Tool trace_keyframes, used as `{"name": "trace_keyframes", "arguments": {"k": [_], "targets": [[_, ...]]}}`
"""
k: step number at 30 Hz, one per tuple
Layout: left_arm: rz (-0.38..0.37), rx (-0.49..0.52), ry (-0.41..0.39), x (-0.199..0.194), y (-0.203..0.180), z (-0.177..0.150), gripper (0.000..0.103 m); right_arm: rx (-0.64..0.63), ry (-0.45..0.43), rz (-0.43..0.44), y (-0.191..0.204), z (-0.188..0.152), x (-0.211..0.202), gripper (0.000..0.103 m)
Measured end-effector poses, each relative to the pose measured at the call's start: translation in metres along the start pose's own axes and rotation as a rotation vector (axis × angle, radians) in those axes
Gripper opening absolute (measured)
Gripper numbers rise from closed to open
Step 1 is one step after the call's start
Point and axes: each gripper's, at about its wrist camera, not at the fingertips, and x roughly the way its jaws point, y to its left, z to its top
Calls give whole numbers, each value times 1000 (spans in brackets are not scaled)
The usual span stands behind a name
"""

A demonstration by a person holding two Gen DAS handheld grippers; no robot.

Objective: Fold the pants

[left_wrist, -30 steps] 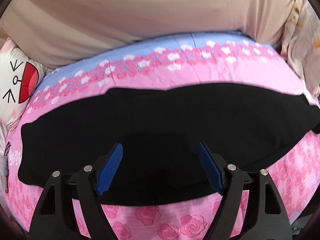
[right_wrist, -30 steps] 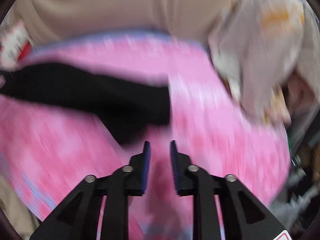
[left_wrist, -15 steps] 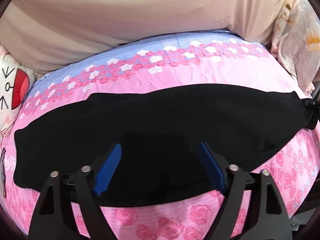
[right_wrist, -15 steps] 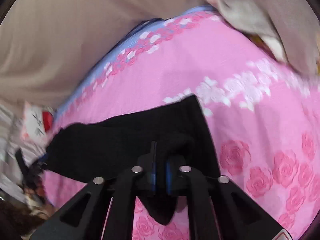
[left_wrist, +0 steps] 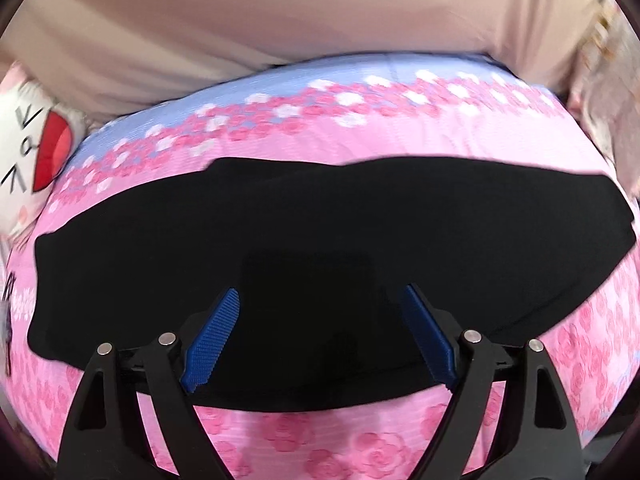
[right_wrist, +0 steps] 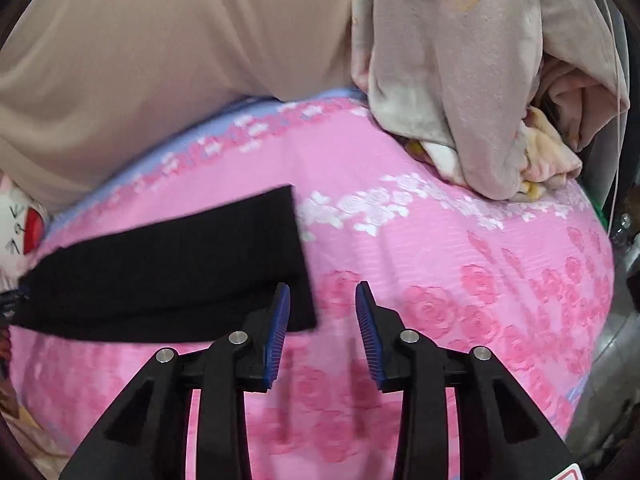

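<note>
The black pants point(left_wrist: 304, 240) lie flat as a long band across the pink rose-print bedsheet point(left_wrist: 360, 136). My left gripper point(left_wrist: 320, 312) hovers over their near middle with its blue pads wide apart and nothing pinched. In the right wrist view the pants point(right_wrist: 168, 264) end in a straight edge left of centre. My right gripper point(right_wrist: 320, 300) sits just off that end, above bare sheet point(right_wrist: 440, 280). Its jaws are opening, and no cloth is between them.
A beige padded wall or headboard point(left_wrist: 280, 20) rises behind the bed. A white cartoon pillow point(left_wrist: 28, 148) lies at the left. A bundled grey-and-yellow floral blanket point(right_wrist: 472, 80) is heaped at the bed's far right corner. Metal parts point(right_wrist: 624, 240) show beyond the right edge.
My right gripper was shut on the pants' end half a second ago; now it has let go, opened and drawn back to the right. The left gripper has hardly shifted over the pants.
</note>
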Motion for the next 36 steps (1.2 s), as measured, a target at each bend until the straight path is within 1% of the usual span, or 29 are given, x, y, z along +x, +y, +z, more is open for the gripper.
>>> {"name": "trace_keyframes", "arguments": {"k": [2,5,7,9,10,11,12,14,15,16,17,18,20,21,22,23,24,26,27,29,30,32,33,34,35,36], "targets": [[18,-70,-10,-4,23,1,81,35,19,56,12,1,10,35],[36,-140,-20,-9,52,0,82,92,83,43,16,0,44,35],[59,-170,-33,-13,71,-6,82,143,120,58,22,-4,64,35],[78,-208,-34,-15,90,-13,86,169,81,57,29,2,72,35],[78,-229,-33,-15,99,-17,86,186,74,68,33,4,73,30],[78,-252,-28,-15,108,-21,86,205,54,65,36,7,71,3],[75,-287,-20,-15,123,-26,86,210,12,48,44,11,62,5],[80,-345,-16,-17,148,-35,86,199,-51,16,57,12,40,4],[84,-388,-18,-21,167,-43,86,190,-77,-6,63,9,26,4],[87,-423,-22,-24,182,-51,86,191,-86,-34,63,4,20,4],[90,-450,-23,-25,194,-56,86,197,-82,-67,61,-2,20,4],[100,-494,-21,-27,213,-65,86,214,-58,-92,53,-10,26,4],[129,-552,-15,-26,239,-77,86,265,15,-116,38,-23,46,4],[138,-575,-7,-26,249,-82,86,292,54,-132,34,-32,55,6],[142,-607,-4,-25,262,-87,86,296,53,-145,36,-37,52,9],[146,-629,-5,-26,272,-91,86,280,27,-199,46,-39,45,15],[155,-647,-4,-27,279,-95,86,262,12,-257,53,-41,40,30],[170,-684,-6,-27,294,-102,86,195,-46,-394,74,-42,28,39],[169,-698,-4,-26,300,-104,86,128,-71,-449,92,-41,22,39],[144,-714,8,-17,313,-106,86,71,-97,-454,115,-40,18,39],[135,-716,9,-13,316,-103,86,51,-107,-425,130,-40,17,39],[112,-722,-10,-9,325,-98,73,24,-114,-358,157,-38,21,39],[132,-712,-21,-8,327,-94,41,7,-109,-337,167,-38,23,39],[183,-673,-27,-8,330,-86,20,-16,-106,-317,180,-39,27,39],[191,-655,-34,-10,335,-80,9,-39,-101,-297,192,-39,31,39],[149,-648,-56,-15,341,-73,9,-71,-98,-275,207,-39,36,39]]}}
